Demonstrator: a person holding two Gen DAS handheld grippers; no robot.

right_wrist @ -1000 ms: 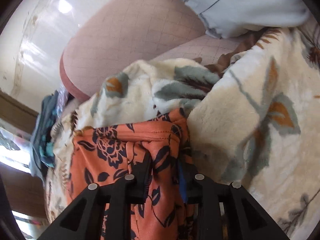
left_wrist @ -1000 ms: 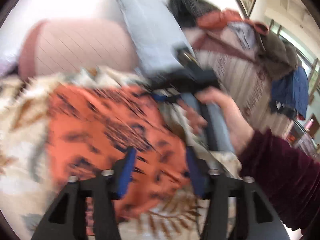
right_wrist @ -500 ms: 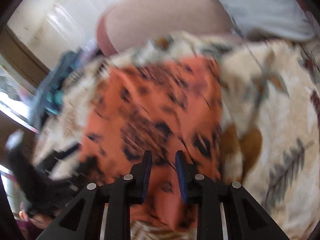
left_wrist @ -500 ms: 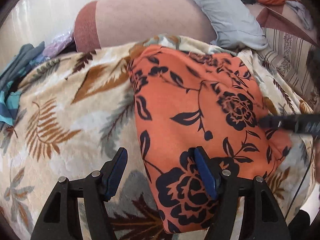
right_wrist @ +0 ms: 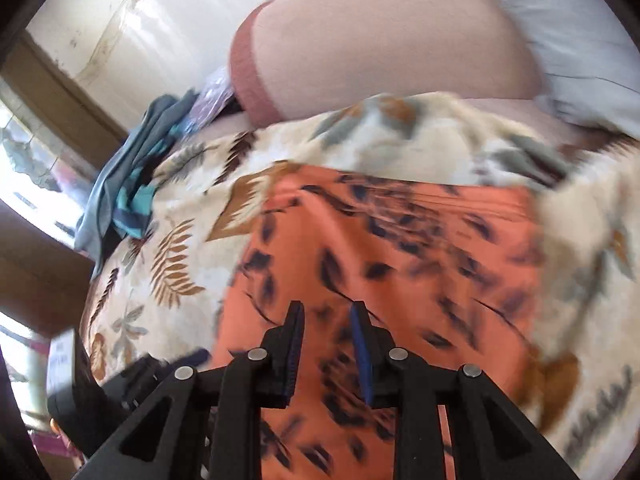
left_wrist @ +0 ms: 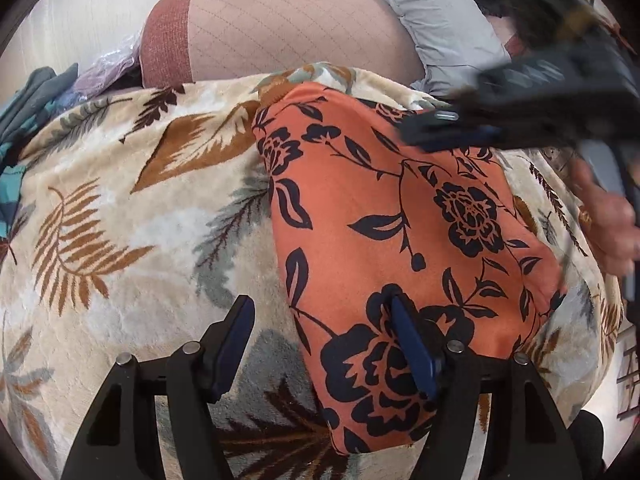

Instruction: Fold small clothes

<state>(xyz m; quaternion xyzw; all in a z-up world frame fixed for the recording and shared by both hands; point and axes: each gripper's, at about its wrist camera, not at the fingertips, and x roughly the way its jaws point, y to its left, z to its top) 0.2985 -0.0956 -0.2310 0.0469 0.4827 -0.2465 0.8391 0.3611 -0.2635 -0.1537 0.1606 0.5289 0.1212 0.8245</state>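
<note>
An orange garment (left_wrist: pixel 400 220) with a dark flower print lies folded flat on a cream leaf-patterned blanket (left_wrist: pixel 120 240). My left gripper (left_wrist: pixel 322 340) hangs open over its near left edge. One of its fingers is above the cloth and the other above the blanket, and nothing is pinched. My right gripper (right_wrist: pixel 326 312) hovers over the same garment (right_wrist: pixel 400 260); its jaws stand narrowly apart and are opening, with nothing between them. In the left wrist view that right gripper (left_wrist: pixel 460 132) is a blurred black shape above the garment's far right corner, held by a hand (left_wrist: pixel 608 220).
A pink bolster (left_wrist: pixel 280 28) and a grey pillow (left_wrist: pixel 440 28) lie behind the blanket. Teal and grey clothes (right_wrist: pixel 128 184) are piled at the blanket's left edge beside a clear plastic bag (left_wrist: pixel 108 68). The blanket drops off at the near side.
The right gripper has let go of the orange garment's edge and pulled back above it. The left gripper has widened and settled lower over the near left edge. The garment now lies flat.
</note>
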